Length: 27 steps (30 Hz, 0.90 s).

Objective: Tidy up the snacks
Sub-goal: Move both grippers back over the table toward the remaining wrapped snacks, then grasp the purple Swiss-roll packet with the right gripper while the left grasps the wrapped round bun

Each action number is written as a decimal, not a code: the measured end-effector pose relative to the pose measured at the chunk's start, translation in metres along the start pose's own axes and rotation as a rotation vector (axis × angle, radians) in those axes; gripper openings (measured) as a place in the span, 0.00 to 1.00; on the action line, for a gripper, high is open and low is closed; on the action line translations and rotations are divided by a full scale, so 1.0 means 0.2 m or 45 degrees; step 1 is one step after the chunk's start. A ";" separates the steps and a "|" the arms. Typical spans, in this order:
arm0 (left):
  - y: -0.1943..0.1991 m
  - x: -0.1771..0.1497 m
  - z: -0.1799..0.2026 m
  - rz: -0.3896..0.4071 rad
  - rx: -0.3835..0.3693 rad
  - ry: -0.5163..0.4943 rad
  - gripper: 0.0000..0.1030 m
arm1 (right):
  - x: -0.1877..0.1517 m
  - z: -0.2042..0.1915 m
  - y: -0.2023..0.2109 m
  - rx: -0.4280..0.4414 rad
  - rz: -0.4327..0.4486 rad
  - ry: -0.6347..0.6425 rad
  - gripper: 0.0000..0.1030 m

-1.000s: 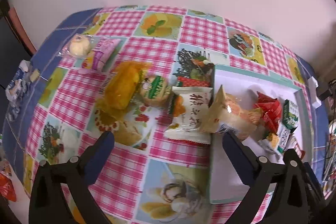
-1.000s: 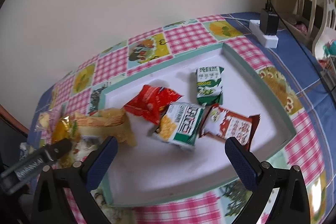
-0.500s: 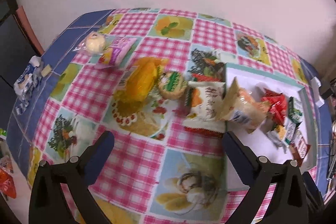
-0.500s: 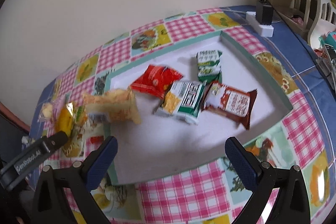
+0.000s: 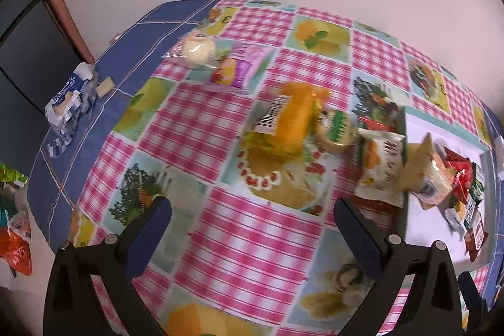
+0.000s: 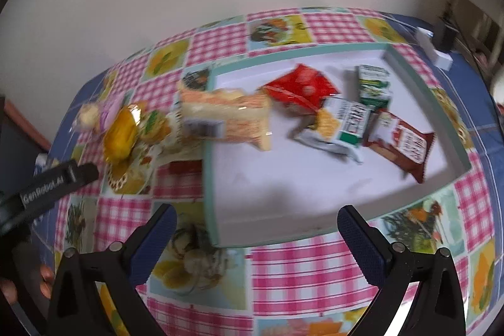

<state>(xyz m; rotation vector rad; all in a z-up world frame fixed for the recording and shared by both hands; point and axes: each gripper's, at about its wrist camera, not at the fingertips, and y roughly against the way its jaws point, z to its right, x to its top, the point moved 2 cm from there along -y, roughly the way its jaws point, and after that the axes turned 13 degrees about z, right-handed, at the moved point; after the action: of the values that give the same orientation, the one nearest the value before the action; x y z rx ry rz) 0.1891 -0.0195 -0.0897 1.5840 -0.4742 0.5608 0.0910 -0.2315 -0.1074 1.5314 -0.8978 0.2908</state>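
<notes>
A white tray [image 6: 283,178] with a teal rim holds a red packet [image 6: 299,85], a green carton [image 6: 375,85], a white-and-green packet [image 6: 341,125] and a brown packet [image 6: 401,140]. A wrapped sandwich [image 6: 226,115] leans over the tray's left rim. Left of the tray lie a white packet [image 5: 381,166], a round green-labelled snack [image 5: 337,131], an orange cake [image 5: 293,118], a pink packet [image 5: 239,68] and a pale bun [image 5: 198,49]. My left gripper [image 5: 252,225] hangs open above the cloth, near the front. My right gripper [image 6: 256,232] is open over the tray's near rim.
The table carries a pink checked cloth [image 5: 195,122] with a blue border. A crumpled blue-white wrapper [image 5: 71,99] lies at the left edge. A white power strip [image 6: 434,49] sits behind the tray. A hand [image 6: 19,285] holds the left gripper's body [image 6: 47,181].
Both grippers have pulled back and shifted left, so the snacks and tray sit further right in view. The sandwich rests on the tray's rim. Both stay open.
</notes>
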 end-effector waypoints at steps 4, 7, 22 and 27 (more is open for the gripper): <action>-0.04 0.02 -0.07 -0.013 -0.023 -0.003 0.99 | 0.00 -0.10 -0.01 0.045 -0.018 0.051 1.00; -0.10 0.04 -0.13 -0.033 -0.055 -0.028 0.99 | 0.02 -0.15 -0.02 0.070 -0.015 0.068 1.00; -0.38 0.64 -0.58 -0.056 -0.187 -0.080 0.99 | 0.55 -0.72 -0.30 0.207 -0.048 0.191 1.00; -0.53 0.80 -0.67 -0.093 -0.230 -0.021 0.99 | 0.65 -0.91 -0.55 0.257 -0.215 0.063 1.00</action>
<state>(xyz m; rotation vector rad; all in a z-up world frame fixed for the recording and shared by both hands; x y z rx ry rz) 0.3710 0.1282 -0.0689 1.4286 -0.4641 0.4374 0.3104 -0.1179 -0.0673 1.7678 -0.7111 0.3025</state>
